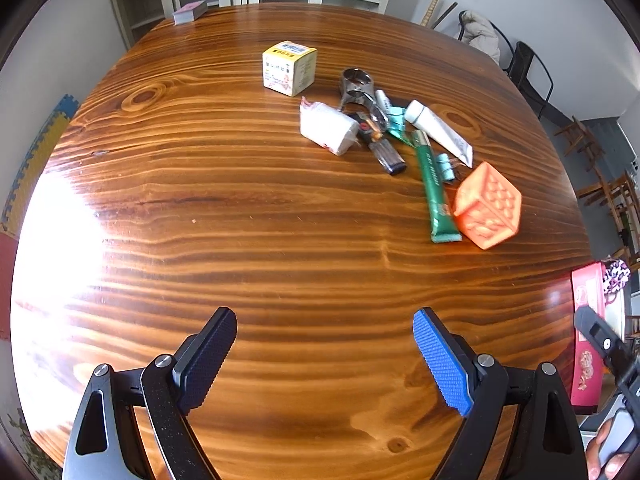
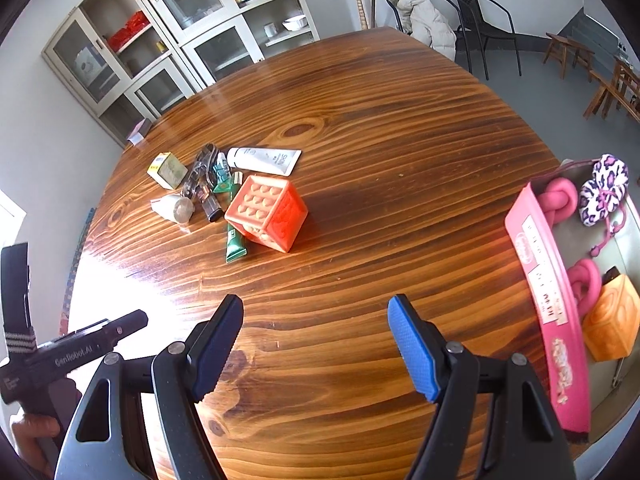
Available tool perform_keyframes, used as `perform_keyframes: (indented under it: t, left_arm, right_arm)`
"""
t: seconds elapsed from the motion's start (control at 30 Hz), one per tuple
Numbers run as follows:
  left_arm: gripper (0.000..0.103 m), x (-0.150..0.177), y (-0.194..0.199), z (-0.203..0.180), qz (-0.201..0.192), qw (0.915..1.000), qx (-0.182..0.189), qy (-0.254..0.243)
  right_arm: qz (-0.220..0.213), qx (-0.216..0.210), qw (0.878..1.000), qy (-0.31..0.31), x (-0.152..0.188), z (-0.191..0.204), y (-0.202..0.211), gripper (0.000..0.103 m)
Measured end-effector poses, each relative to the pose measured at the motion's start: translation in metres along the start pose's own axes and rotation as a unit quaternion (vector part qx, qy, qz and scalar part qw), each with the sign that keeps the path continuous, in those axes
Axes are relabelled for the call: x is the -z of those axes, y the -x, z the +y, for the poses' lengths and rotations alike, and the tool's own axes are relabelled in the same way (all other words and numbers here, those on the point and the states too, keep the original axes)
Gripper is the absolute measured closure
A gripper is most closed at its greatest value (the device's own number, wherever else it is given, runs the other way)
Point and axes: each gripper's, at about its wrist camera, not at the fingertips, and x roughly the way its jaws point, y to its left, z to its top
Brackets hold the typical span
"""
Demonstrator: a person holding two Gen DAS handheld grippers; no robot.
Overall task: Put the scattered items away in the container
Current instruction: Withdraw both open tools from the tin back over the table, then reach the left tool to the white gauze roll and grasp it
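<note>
Scattered items lie in a cluster on the wooden table (image 1: 240,200): an orange cube (image 1: 488,206) (image 2: 267,212), a green tube (image 1: 434,188) (image 2: 236,246), a white tube (image 1: 438,130) (image 2: 266,159), a yellow box (image 1: 289,67) (image 2: 167,170), a white packet (image 1: 328,127) (image 2: 174,208), a dark lighter (image 1: 386,154) and a metal tool (image 1: 358,84). The pink-walled container (image 2: 548,300) (image 1: 586,340) sits at the right table edge, holding pink knots, a leopard-print pouch and an orange block. My left gripper (image 1: 324,360) and right gripper (image 2: 314,344) both hover open over bare wood, nearer than the cluster.
A small grey box (image 1: 190,12) rests at the far table corner. Glass-door cabinets (image 2: 160,40) line the back wall. Black chairs (image 2: 472,24), one with a jacket, and wooden stools stand beyond the table. A hand holds the other gripper's body (image 2: 60,356).
</note>
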Motion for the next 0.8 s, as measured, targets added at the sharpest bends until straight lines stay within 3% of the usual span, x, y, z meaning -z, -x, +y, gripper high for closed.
perform_keyframes:
  t: [0.37, 0.8]
  left_arm:
    - [0.011, -0.062, -0.033, 0.019, -0.003, 0.9995, -0.005, -0.032]
    - [0.011, -0.121, -0.071, 0.007, 0.000, 0.9968, 0.011, -0.080]
  right_arm:
    - [0.020, 0.026, 0.999, -0.038, 0.008, 0.010, -0.023, 0.025]
    - [0.026, 0.056, 0.996, -0.067, 0.003, 0.013, -0.037, 0.025]
